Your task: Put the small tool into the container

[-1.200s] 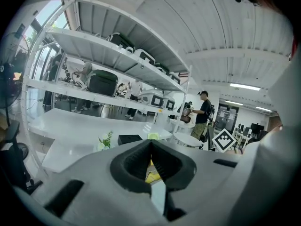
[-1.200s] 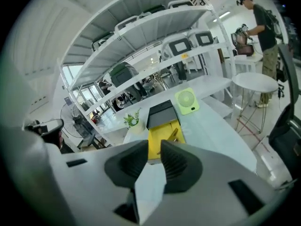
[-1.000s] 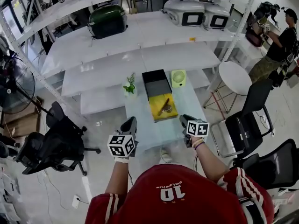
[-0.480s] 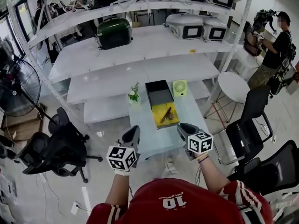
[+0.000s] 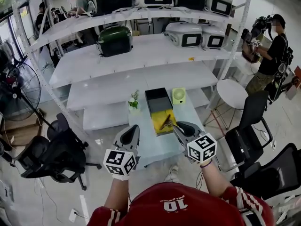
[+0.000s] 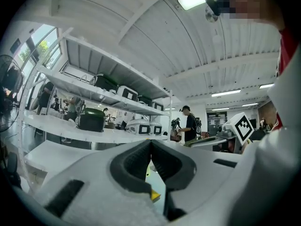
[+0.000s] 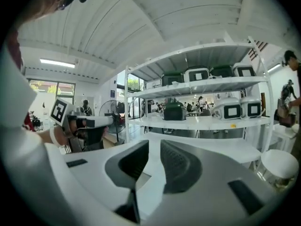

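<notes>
On a yellow tray (image 5: 160, 119) just before the open black box (image 5: 157, 100), on a pale table (image 5: 150, 147): small dark tool (image 5: 165, 121). Over the near end, grey left gripper (image 5: 133, 128), jaws tip to tip, empty; grey right gripper (image 5: 177, 125), jaws slightly parted, empty.

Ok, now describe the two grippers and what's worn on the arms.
Both the left gripper and right gripper have pale grey moulded shells, each claw lined with dark ribbed pads. Each carries a white cube printed with black square markers. The person wears a red shirt with white-striped short sleeves.
</notes>
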Demonstrator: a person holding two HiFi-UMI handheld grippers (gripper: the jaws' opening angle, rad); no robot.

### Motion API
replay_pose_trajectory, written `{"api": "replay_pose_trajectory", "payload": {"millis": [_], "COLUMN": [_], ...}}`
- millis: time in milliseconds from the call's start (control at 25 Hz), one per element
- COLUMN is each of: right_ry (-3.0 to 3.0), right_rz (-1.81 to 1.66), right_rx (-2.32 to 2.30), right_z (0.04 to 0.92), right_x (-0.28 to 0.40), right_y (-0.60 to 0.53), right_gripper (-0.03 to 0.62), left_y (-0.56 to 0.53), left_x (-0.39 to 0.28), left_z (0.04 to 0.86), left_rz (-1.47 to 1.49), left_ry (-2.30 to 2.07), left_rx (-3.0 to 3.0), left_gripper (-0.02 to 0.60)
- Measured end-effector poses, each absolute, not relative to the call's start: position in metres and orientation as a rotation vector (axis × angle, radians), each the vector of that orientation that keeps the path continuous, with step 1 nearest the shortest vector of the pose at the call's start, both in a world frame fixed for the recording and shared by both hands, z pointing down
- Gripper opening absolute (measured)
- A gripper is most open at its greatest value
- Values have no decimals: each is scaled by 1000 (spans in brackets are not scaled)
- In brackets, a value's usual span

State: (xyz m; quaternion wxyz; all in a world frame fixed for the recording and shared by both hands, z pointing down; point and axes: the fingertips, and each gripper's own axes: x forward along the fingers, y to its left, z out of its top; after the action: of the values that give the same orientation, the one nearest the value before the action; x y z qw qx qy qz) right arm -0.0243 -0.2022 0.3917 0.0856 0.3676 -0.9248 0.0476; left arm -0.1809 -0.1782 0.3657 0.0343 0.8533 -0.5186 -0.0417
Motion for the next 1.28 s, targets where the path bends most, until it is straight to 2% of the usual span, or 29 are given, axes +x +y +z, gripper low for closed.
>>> {"api": "replay_pose_trajectory", "payload": {"millis": [440, 600, 1280], "right_ry": [-2918, -2961, -2871], "right_rz": [25, -9, 33], "right_rx": [1236, 1310, 1501], "right_z": [306, 281, 294], "right_x": [3, 10, 25], "right_y": [-189, -188, -182], "right_gripper": [63, 63, 48], "left_y": [-160, -157, -146], "left_x": [-184, -190, -220], "left_z": [279, 272, 279], "left_rz": [-261, -270, -261], "left_ry": [-1634, -1671, -1805], "left_rx": [2773, 2781, 2715], "left_gripper": [-2, 0, -2]}}
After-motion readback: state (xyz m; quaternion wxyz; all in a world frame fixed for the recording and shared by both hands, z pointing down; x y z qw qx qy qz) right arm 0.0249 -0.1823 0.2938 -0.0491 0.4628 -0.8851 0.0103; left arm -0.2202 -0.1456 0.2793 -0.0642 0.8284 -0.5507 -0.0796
